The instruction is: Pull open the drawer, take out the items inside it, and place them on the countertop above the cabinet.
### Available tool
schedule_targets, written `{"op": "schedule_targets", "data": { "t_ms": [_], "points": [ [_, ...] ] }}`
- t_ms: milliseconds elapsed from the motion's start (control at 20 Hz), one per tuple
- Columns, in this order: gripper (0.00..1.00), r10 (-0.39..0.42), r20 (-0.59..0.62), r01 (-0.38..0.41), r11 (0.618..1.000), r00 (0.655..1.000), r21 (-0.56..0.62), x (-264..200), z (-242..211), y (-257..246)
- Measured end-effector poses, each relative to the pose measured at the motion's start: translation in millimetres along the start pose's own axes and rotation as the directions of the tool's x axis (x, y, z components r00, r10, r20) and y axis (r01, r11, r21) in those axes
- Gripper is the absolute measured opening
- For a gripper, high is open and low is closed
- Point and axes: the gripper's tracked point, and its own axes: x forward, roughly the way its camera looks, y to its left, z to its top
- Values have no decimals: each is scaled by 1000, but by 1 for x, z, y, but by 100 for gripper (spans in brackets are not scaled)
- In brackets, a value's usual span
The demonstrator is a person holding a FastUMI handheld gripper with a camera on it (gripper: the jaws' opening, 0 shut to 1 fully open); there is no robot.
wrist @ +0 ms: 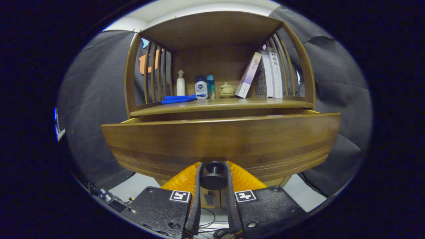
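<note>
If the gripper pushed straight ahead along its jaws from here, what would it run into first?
The gripper is shut on the drawer knob, so pushing on would press the knob and the drawer front right behind it; depth beyond is unclear.

Even soft light from above, sharp focus, strong fisheye bowing at edges, dim underside

The drawer (220,141) front is brown wood with darker grain bands and fine grooved lines along its lower edge; its knob (213,176) is black. The gripper (214,172) has orange ribbed fingers (181,181) lined with black pads, and black plates bearing white squares with black marks. On the brown countertop (220,105), a blue cloth (178,99) lies at the left, then a white bottle (180,83), a white and blue bottle (201,88), a teal bottle (210,85), a cream lidded jar (226,89) and pale books (265,74) at the right.
</note>
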Motion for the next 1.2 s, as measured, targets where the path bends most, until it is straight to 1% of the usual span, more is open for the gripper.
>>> {"op": "schedule_targets", "data": {
  "t_ms": [450, 650, 800, 900, 1000, 1050, 1200],
  "points": [
    [36, 27, -21, -27, 1000, 999, -6, -50, -23, -2],
    [36, 49, -22, -49, 998, 999, -43, -69, -31, 0],
    [36, 58, -23, -60, 997, 998, -55, -75, -35, 2],
    [36, 62, -47, -65, 996, 997, -62, -76, -36, 2],
    [43, 53, -81, -58, 997, 995, -52, -82, -33, -2],
    [46, 61, -78, -65, 997, 995, -50, -87, -28, -1],
    [56, 118, -75, -123, 990, 990, -62, -103, -5, 10]
  ]
}}
